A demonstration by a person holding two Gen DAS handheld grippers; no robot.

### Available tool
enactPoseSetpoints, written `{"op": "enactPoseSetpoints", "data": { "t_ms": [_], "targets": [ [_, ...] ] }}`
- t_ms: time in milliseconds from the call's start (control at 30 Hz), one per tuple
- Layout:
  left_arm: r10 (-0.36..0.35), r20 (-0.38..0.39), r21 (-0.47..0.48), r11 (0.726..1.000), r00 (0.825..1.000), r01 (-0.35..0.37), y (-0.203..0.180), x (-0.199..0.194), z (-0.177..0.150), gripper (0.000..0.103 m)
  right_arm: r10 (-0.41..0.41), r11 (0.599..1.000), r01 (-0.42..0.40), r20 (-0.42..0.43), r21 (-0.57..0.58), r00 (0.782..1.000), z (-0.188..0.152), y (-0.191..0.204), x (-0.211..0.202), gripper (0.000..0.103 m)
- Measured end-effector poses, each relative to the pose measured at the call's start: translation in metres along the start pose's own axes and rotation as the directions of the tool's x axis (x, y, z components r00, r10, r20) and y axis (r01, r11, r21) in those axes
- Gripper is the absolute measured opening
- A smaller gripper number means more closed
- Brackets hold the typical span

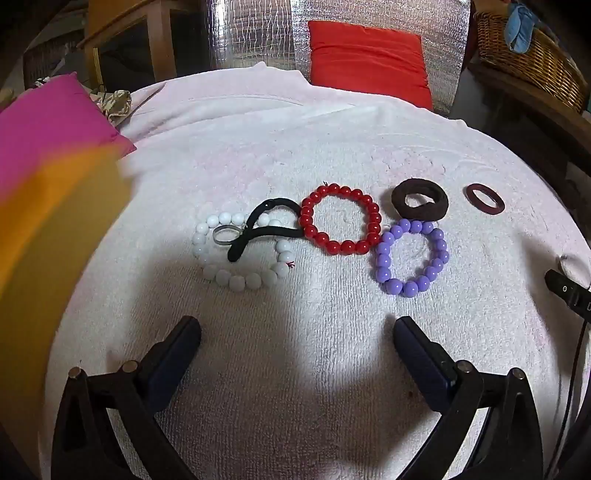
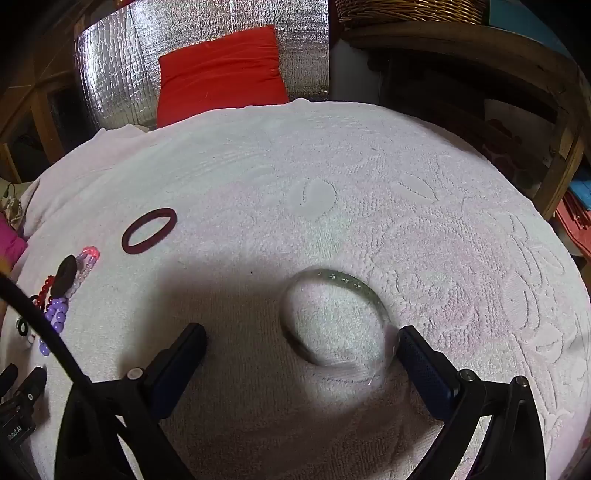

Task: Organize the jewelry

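One scrap of writing can be read: small white lettering on a black device [image 2: 16, 417] at the near left corner of the right wrist view, too small to make out fully.

A white towel [image 1: 295, 155] covers the surface that carries everything. Across its middle lies a row of jewelry: a white bead bracelet [image 1: 242, 253] with a silver ring [image 1: 226, 235] and a black hair tie [image 1: 264, 227] lying over it, then a red bead bracelet [image 1: 340, 218] touching the hair tie, then a purple bead bracelet [image 1: 412, 256] touching the red one. Just behind the purple one lies a brown scrunchie [image 1: 420, 199], and toward the towel's right edge, apart from the rest, a dark red band [image 1: 484, 198]. A clear bangle [image 2: 334, 319] lies alone further right, well apart from the row.

Beyond the towel's far edge stand a red cushion [image 1: 369, 59] against a silver foil sheet [image 1: 255, 33], with a wicker basket [image 1: 532, 62] at the far right. A pink cushion [image 1: 48, 122] and a blurred orange shape [image 1: 55, 240] block the left edge.

Left gripper [image 1: 297, 332] hangs over the near part of the towel, jaws spread wide, holding nothing. Right gripper [image 2: 301, 339] is equally wide; the bangle lies between its fingers, its rim at the right fingertip [image 2: 406, 338], whether touching I cannot tell.
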State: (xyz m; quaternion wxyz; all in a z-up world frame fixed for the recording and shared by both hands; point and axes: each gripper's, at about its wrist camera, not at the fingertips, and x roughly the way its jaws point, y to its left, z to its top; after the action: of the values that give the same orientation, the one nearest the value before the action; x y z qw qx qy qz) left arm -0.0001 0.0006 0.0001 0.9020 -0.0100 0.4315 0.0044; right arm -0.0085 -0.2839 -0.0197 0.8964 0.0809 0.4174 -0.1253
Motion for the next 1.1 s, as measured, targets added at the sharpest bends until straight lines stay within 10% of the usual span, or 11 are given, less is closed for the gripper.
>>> {"op": "enactPoseSetpoints", "data": {
  "t_ms": [533,667,833,1100],
  "targets": [
    [0.007,0.008,-0.009,1.0,1.0,-0.007,-0.002,0.0,0.001,0.103,-0.013,1.0,0.013,-0.005,0.016,1.0,0.0,0.002,-0.002,0.103],
    [0.102,-0.035,-0.049,0.993,0.994,-0.104,-0.013,-0.002,0.002,0.103,-0.031,0.998,0.034,-0.056,0.052,0.998,0.0,0.004,-0.007,0.103],
    [-0.021,-0.115,-0.045,0.999,0.993,0.015,0.002,-0.02,0.0,0.103,-0.045,0.999,0.046,-0.107,0.007,0.993,-0.013,0.012,-0.021,0.103],
    [0.121,0.196,0.009,0.992,0.973,-0.125,0.017,-0.122,0.014,0.103,0.087,0.994,-0.093,-0.112,-0.05,0.99,-0.03,0.009,-0.087,0.103]
  ]
}}
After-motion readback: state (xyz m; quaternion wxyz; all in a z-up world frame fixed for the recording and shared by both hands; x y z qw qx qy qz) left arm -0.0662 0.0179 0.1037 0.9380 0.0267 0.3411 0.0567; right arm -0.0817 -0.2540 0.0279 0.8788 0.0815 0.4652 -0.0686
